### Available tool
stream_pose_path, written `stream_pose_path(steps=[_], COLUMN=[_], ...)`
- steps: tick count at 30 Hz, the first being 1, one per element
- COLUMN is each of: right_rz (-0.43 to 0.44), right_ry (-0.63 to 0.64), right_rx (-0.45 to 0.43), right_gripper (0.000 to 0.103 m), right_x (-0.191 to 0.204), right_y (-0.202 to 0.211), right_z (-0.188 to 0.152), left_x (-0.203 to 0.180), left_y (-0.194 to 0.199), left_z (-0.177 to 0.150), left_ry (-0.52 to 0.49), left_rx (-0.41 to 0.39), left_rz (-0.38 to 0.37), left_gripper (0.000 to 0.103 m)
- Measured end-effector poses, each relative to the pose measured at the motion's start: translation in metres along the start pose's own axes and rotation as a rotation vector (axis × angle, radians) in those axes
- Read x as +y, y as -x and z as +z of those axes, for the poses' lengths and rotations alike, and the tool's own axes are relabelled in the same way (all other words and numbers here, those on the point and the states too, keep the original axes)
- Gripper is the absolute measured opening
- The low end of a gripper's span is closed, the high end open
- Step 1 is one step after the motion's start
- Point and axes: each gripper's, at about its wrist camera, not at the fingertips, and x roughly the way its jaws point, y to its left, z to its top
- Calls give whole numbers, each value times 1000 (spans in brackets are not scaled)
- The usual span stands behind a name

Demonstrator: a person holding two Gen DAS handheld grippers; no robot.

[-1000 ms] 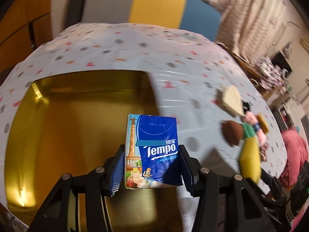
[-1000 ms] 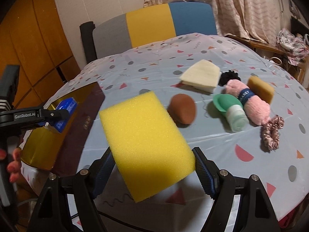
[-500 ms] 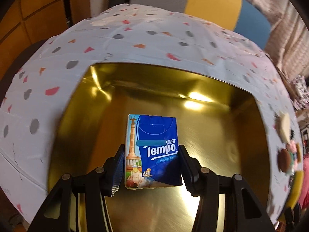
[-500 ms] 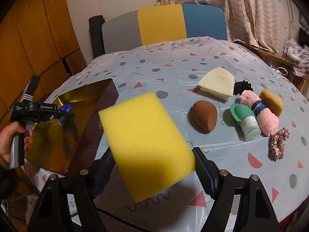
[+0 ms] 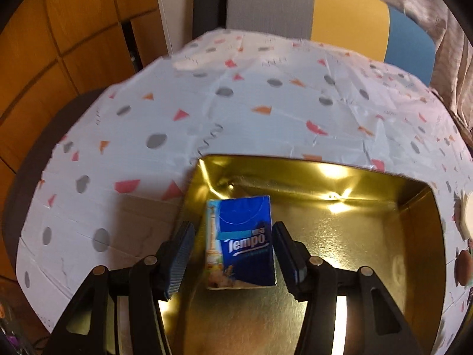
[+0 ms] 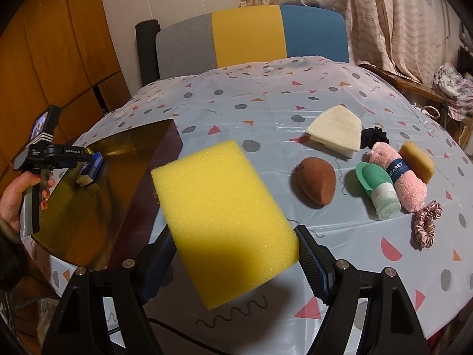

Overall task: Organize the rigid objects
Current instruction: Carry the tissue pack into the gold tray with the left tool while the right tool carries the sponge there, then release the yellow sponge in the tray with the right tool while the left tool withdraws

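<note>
On the left, my left tongs (image 5: 233,257) have just been opening around the blue Tempo tissue pack (image 5: 241,244), which sits between the spread pads inside the shiny gold metal tray (image 5: 369,236); I judge that drop nearly finished. My right tongs (image 6: 235,261) are clenched on the yellow foam sponge block (image 6: 221,222), held above the patterned table (image 6: 266,112). Further right, the brown egg-shaped sponge (image 6: 314,182), green squeeze bottle (image 6: 377,193) and pink rolled towel (image 6: 399,177) wait unsorted.

Blue Tempo tissue pack (image 5: 241,241) lies inside gold tin (image 5: 369,236)
</note>
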Motion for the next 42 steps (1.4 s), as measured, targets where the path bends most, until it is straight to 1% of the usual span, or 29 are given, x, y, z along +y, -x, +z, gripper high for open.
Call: stream_pose_path(steps=[3, 5, 6, 8, 10, 15, 19, 21, 26, 28, 31, 33, 35, 38, 40, 42], right_rz=[16, 33, 42, 54, 71, 116, 151, 178, 213, 223, 242, 230, 218, 184, 171, 185], right_ry=[13, 23, 29, 42, 59, 92, 155, 171, 205, 195, 173, 170, 167, 129, 85, 38], right_rx=[-3, -12, -15, -21, -31, -22, 15, 37, 123, 162, 222, 252, 269, 305, 322, 302], right_gripper=[79, 79, 79, 79, 80, 80, 80, 80, 80, 80, 80, 80, 80, 80, 81, 83], right_x=[7, 14, 18, 25, 35, 61, 93, 108, 149, 161, 179, 192, 200, 205, 208, 210], right_y=[0, 2, 3, 4, 4, -2, -14, -22, -58, -74, -102, -124, -139, -164, -178, -185], right_z=[4, 9, 13, 17, 24, 35, 45, 52, 74, 79, 87, 90, 92, 95, 97, 101], left_x=[14, 28, 34, 41, 43, 35, 30, 32, 39, 42, 52, 59, 66, 75, 77, 76], left_y=[18, 31, 38, 46, 51, 61, 68, 70, 75, 77, 80, 81, 83, 87, 90, 94], left_z=[-4, -10, -15, -24, -34, -63, -87, -98, -115, -120, -125, -128, -130, -134, -136, -136], left_ry=[53, 103, 133, 165, 180, 164, 161, 176, 201, 200, 213, 228, 247, 280, 286, 282], left_rx=[-40, -65, -76, -74, -60, -41, -27, -23, -19, -19, -26, -31, -33, -38, -44, -55], left_rz=[-9, -71, -115, -174, -214, -228, -242, -256, -255, -256, -237, -234, -231, -273, -276, -279], left_gripper=[55, 55, 55, 55, 55, 55, 55, 55, 55, 55, 55, 55, 55, 55, 55, 55])
